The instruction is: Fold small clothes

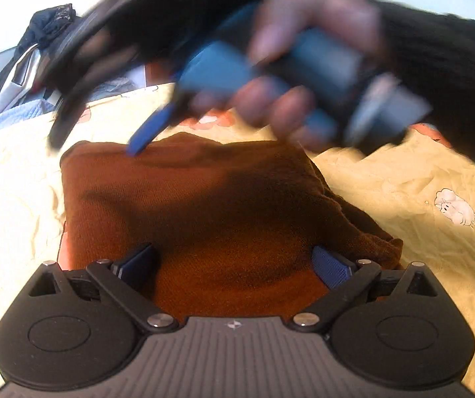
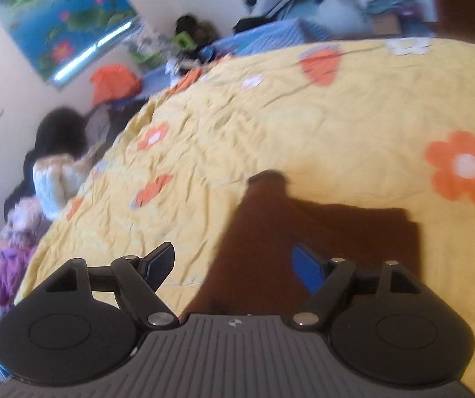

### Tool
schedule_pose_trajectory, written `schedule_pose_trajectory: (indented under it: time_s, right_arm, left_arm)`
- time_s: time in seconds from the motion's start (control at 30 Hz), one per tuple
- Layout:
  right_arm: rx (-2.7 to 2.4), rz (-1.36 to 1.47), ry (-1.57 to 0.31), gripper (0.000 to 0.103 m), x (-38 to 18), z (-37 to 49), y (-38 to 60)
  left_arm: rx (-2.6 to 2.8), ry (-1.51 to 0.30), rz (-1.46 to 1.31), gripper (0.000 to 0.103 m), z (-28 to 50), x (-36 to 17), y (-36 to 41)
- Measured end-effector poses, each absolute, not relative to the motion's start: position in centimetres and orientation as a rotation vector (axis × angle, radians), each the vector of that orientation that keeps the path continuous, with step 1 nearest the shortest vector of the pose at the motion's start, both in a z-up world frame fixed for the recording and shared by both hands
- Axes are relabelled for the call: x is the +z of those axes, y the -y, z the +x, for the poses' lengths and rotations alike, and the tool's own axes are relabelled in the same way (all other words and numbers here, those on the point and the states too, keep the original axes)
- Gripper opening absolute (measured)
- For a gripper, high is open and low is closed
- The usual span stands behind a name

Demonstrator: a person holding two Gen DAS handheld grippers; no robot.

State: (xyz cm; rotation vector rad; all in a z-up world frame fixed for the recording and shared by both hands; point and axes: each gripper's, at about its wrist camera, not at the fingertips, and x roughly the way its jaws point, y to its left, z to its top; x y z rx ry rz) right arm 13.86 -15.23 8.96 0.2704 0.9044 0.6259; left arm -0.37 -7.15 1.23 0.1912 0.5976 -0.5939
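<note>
One folded brown garment [image 1: 210, 205], flat.

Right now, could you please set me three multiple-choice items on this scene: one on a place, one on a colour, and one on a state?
1. Where does the folded garment lie?
A. On the yellow flowered bedspread
B. On a wooden floor
C. Inside a basket

2. What colour is the garment?
A. Pale blue
B. Rust brown
C. White

3. How do the left gripper's jaws stand?
A. Shut on the garment
B. Shut on nothing
C. Open, gripping nothing

Answers:
1. A: the garment rests flat on the bedspread, whose orange flowers show in the right wrist view.
2. B: its knit reads rust brown in both views.
3. C: the left gripper has its blue pads spread wide above the cloth, with no fold pinched between them. The right gripper is open too.
</note>
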Motion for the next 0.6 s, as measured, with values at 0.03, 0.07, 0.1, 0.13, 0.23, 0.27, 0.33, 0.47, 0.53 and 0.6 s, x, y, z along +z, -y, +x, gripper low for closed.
schedule_pose_trajectory:
  time_s: [0.03, 0.07, 0.1, 0.13, 0.23, 0.27, 0.33, 0.47, 0.53, 0.6]
  right_arm:
    - [0.629, 0.238, -0.932, 0.080, 8.2, 14.5, 14.0]
    - [0.613, 0.206, -0.964, 0.080, 7.1, 15.1, 13.0]
    - [0.593, 0.178, -0.986, 0.084, 5.8, 15.7, 12.6]
    - [0.613, 0.159, -0.916, 0.086, 5.3, 15.8, 12.4]
    - [0.609, 0.186, -0.875, 0.087, 4.9, 16.7, 13.0]
    - [0.606, 0.199, -0.878, 0.087, 5.0, 16.9, 13.3]
    - [0.600, 0.194, -0.880, 0.086, 5.4, 17.0, 13.2]
    - [0.523, 0.221, -0.850, 0.082, 6.7, 16.0, 14.3]
    - [0.523, 0.266, -0.815, 0.082, 7.6, 15.1, 15.3]
    - [0.534, 0.296, -0.814, 0.085, 7.6, 14.3, 16.2]
  left_arm:
    - [-0.594, -0.597, 0.190, 0.102, -0.3, 1.2, 7.1]
    - [-0.594, -0.597, 0.189, 0.102, -0.3, 1.2, 7.1]
    - [-0.594, -0.595, 0.186, 0.102, -0.2, 0.9, 7.0]
    - [-0.593, -0.594, 0.185, 0.102, -0.2, 0.9, 6.9]
    - [-0.594, -0.592, 0.178, 0.102, -0.2, 0.8, 6.9]
    - [-0.595, -0.592, 0.177, 0.102, -0.2, 0.7, 6.9]
    - [-0.598, -0.591, 0.178, 0.102, -0.3, 0.7, 6.8]
    - [-0.597, -0.588, 0.174, 0.102, -0.5, 0.8, 6.6]
    - [-0.598, -0.588, 0.176, 0.102, -0.5, 0.8, 6.6]
    - [-0.598, -0.588, 0.176, 0.102, -0.5, 0.7, 6.6]
